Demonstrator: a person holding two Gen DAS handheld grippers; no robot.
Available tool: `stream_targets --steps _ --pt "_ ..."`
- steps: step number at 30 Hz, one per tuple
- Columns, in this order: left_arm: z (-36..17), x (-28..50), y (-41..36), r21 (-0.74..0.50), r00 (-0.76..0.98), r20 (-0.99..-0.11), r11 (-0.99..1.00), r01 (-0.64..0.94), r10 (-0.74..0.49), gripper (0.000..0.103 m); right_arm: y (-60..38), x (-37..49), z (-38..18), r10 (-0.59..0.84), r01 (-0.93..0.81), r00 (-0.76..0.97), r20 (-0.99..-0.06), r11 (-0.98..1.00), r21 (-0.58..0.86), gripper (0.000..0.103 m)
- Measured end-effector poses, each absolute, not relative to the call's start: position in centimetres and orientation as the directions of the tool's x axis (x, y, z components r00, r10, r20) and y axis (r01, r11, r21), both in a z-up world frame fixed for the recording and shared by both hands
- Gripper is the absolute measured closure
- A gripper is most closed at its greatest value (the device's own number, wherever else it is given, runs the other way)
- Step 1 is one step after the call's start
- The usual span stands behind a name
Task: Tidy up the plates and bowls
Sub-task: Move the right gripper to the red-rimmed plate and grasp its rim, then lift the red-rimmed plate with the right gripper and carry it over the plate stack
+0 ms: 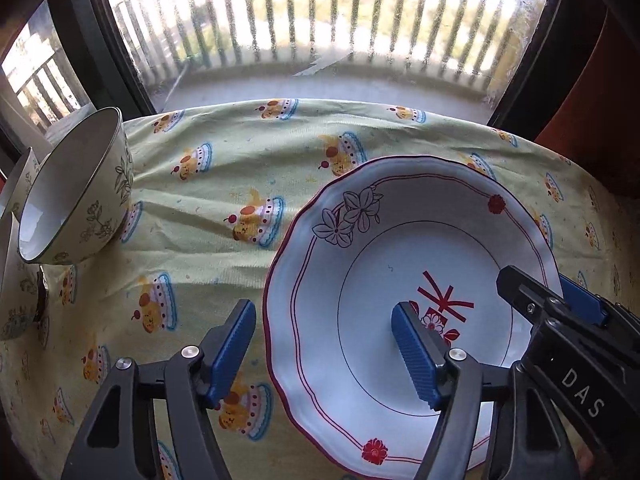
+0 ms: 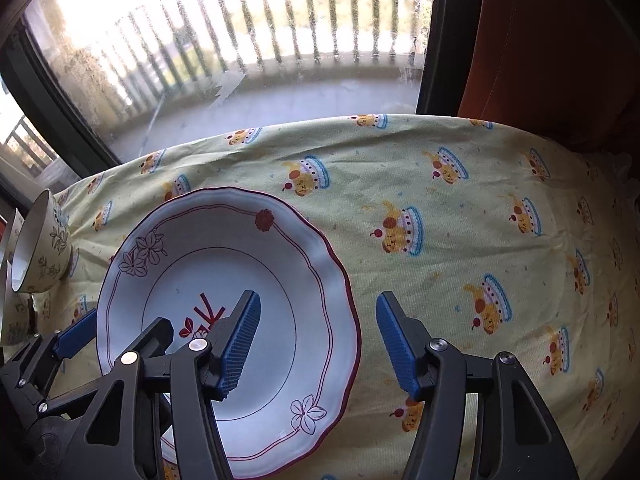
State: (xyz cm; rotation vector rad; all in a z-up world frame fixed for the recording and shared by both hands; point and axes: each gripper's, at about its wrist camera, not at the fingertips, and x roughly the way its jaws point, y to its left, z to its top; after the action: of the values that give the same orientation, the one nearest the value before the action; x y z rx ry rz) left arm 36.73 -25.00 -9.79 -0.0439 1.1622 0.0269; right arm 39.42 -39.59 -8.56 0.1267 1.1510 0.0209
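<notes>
A white plate (image 1: 360,280) with a scalloped red rim, flower prints and a red mark in its well lies on the tablecloth; it also shows in the right wrist view (image 2: 240,264). My left gripper (image 1: 324,354) is open and straddles the plate's left rim, one finger over the cloth, one over the well. My right gripper (image 2: 318,348) is open and straddles the plate's right rim; it shows in the left wrist view (image 1: 560,296). A white bowl (image 1: 76,196) with leaf prints stands at the table's left; it shows in the right wrist view (image 2: 40,248).
The table wears a pale green cloth (image 1: 224,184) with cake prints (image 2: 460,240). More leaf-print bowls (image 1: 16,304) crowd the left edge. A window with a balcony railing (image 1: 320,20) is behind the table. An orange-brown chair back (image 2: 540,40) stands at the right.
</notes>
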Motion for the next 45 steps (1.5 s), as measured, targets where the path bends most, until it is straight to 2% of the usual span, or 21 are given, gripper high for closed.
stream_targets --steps 6,22,26,35,45 --pt "-9.5 36.5 -25.5 -0.005 0.402 -0.916 1.000 -0.014 0.001 0.041 -39.3 39.6 -8.9 0.082 0.062 0.394 -0.915 0.991 0.115 0.054" --pt "-9.5 32.2 -24.0 0.036 0.347 -0.937 0.999 -0.001 0.035 0.041 -37.5 34.9 -8.7 0.121 0.023 0.326 -0.938 0.991 0.135 0.055" --pt "-9.7 31.9 -23.7 0.022 0.344 -0.939 1.000 -0.006 0.023 0.041 -37.1 33.9 -8.7 0.093 -0.009 0.329 -0.940 0.995 0.095 0.061" --pt "-9.7 32.8 -23.7 0.026 0.360 -0.932 0.999 -0.043 0.040 0.040 -37.1 34.7 -9.3 0.107 -0.009 0.331 -0.938 0.994 0.110 0.059" --pt "-8.6 32.3 -24.2 0.073 0.383 -0.921 0.997 -0.026 0.077 0.044 -36.6 34.9 -8.9 0.083 -0.005 0.324 -0.942 0.996 0.086 0.058"
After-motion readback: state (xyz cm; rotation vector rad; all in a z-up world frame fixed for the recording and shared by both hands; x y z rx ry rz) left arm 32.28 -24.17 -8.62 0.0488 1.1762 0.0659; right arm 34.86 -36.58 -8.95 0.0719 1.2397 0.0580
